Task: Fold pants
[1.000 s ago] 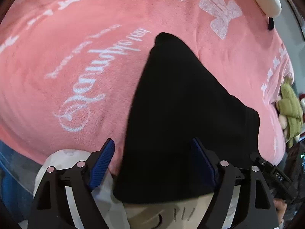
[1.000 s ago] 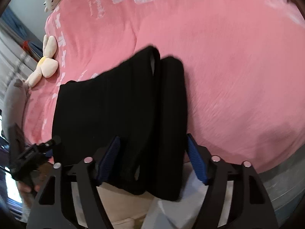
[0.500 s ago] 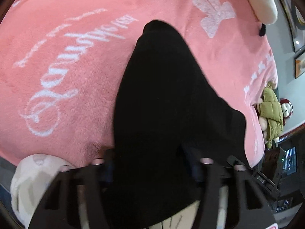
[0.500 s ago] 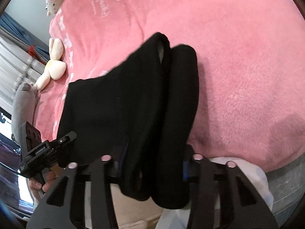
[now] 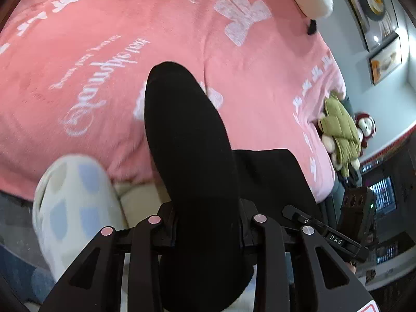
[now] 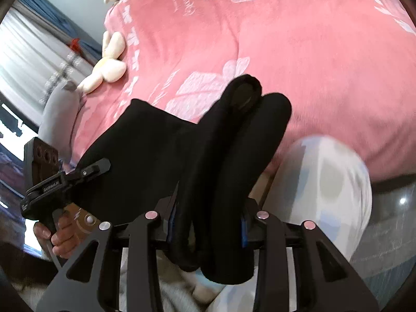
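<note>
Both grippers — left (image 5: 208,231), right (image 6: 208,228) — pinch the black pants (image 6: 145,153) above the pink blanket (image 6: 299,52).

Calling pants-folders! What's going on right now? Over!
Left hand-held gripper shut on black pants. Right hand-held gripper shut on them too. Pants part lifted above pink blanket. Nothing blocking.
</note>
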A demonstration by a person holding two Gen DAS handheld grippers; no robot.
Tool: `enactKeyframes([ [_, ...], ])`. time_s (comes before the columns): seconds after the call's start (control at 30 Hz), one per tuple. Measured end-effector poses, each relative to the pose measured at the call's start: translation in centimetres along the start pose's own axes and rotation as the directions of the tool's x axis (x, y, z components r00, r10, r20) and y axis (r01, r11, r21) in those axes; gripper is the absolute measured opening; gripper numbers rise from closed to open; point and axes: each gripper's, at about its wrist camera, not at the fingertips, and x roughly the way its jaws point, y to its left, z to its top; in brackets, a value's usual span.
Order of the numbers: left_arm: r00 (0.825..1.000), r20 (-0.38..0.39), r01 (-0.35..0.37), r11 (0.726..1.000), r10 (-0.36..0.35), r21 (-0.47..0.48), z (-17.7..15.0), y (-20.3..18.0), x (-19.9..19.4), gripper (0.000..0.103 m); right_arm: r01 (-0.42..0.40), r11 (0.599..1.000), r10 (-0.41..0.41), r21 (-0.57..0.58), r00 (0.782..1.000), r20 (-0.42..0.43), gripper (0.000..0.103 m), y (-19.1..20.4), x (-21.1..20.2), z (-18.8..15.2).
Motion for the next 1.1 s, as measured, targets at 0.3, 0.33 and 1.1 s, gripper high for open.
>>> enactKeyframes([
  [0.3,0.995,0.092,0.024,0.995,-0.033,0.100,-2.3,-3.9,-6.3,0.028,-0.031,0.994,0.042,-0.106,0.993,0.107,0.033,4.6,-6.5,-1.6],
  [0.33,0.992,0.120,0.030,0.991,-0.045,0.127,-2.1,-4.7,-7.2,0.028,-0.035,0.992,0.051,-0.121,0.989,0.139,0.033,5.2,-7.5,-1.1],
  [1.1,0.705,0.609,0.015,0.866,-0.364,0.501,12.7,-17.7,-20.6,0.029,0.004,0.864,0.349,-0.504,0.717,0.604,0.035,15.6,-20.3,18.4],
])
